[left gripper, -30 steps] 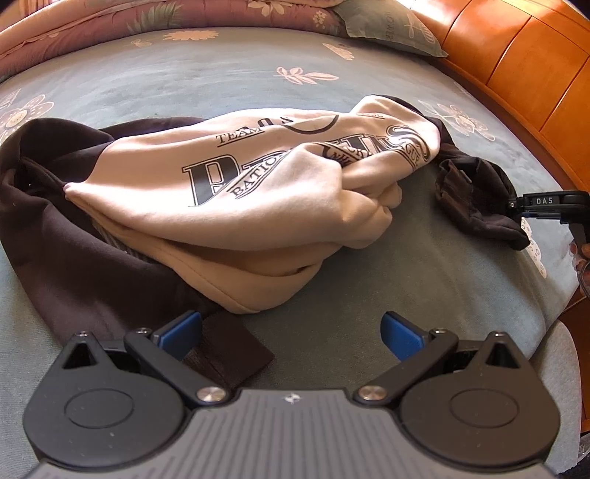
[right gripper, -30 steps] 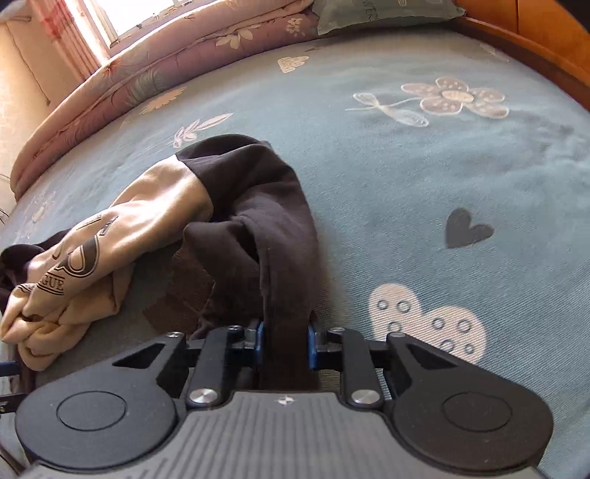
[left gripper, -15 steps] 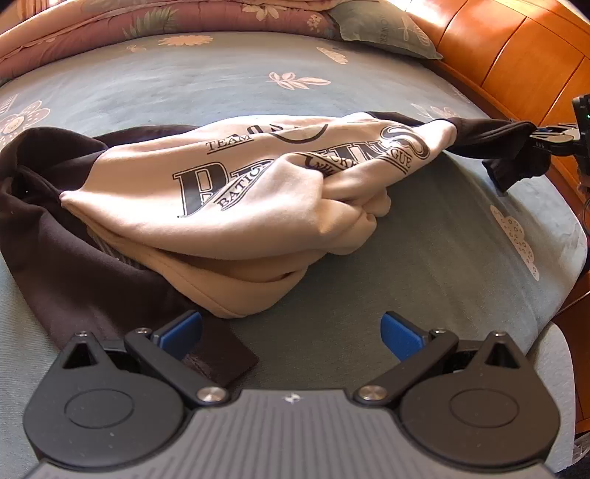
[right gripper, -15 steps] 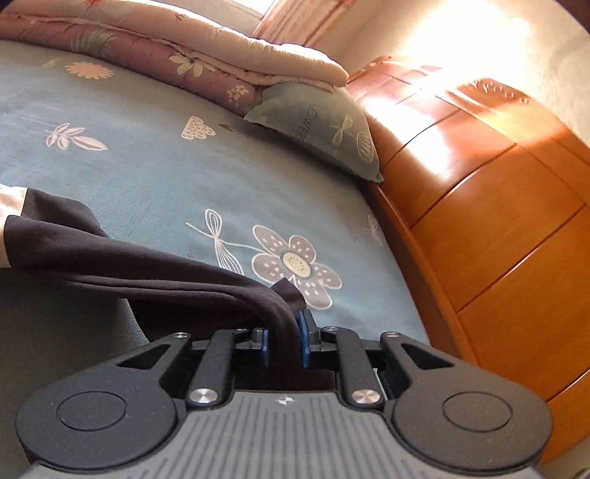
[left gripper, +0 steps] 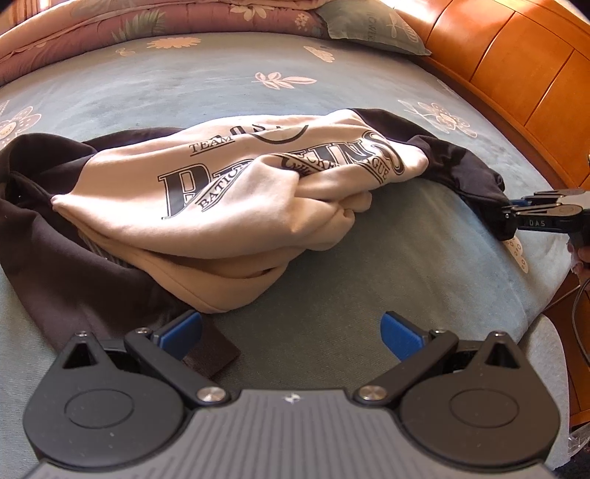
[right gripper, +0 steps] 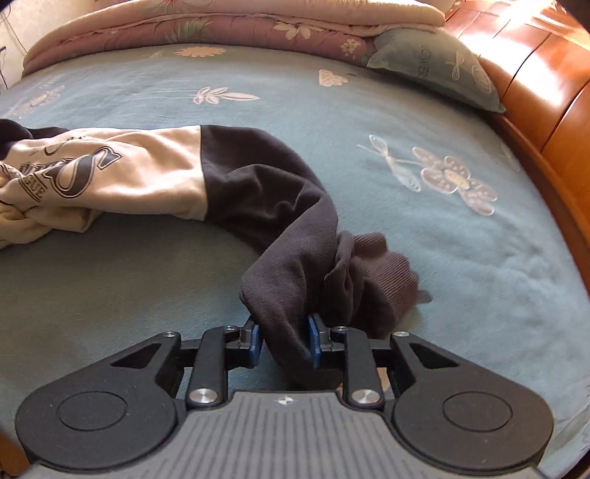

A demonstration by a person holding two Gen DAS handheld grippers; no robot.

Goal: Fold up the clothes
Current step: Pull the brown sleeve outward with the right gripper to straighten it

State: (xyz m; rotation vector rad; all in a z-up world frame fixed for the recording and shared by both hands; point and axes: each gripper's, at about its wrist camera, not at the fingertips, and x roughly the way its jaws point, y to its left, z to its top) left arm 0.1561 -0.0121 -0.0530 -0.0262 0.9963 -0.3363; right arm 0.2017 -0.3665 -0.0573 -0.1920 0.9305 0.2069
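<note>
My right tool [right gripper: 284, 341] sits low over the bed [right gripper: 368, 121], level with the cover, near the bed's right edge by the wooden headboard [right gripper: 534, 84]. Its blue pads [right gripper: 254, 341] are drawn narrow and pinch the dark sleeve [right gripper: 280, 221] just behind its ribbed cuff [right gripper: 387, 272], which bunches beyond the fingers. From the left wrist view I see this tool [left gripper: 510, 208] side-on, with part of a hand [left gripper: 582, 254] behind it. My left tool [left gripper: 291, 329] hovers near the bed's front edge with its pads [left gripper: 182, 329] spread wide, gripping nothing; the left pad lies just above a dark hem of the sweatshirt [left gripper: 228, 188]. The sweatshirt, cream with dark lettering and dark sleeves, lies crumpled across the middle of the bed. A pillow [right gripper: 435, 70] and a folded quilt [right gripper: 221, 25] lie along the far edge.
</note>
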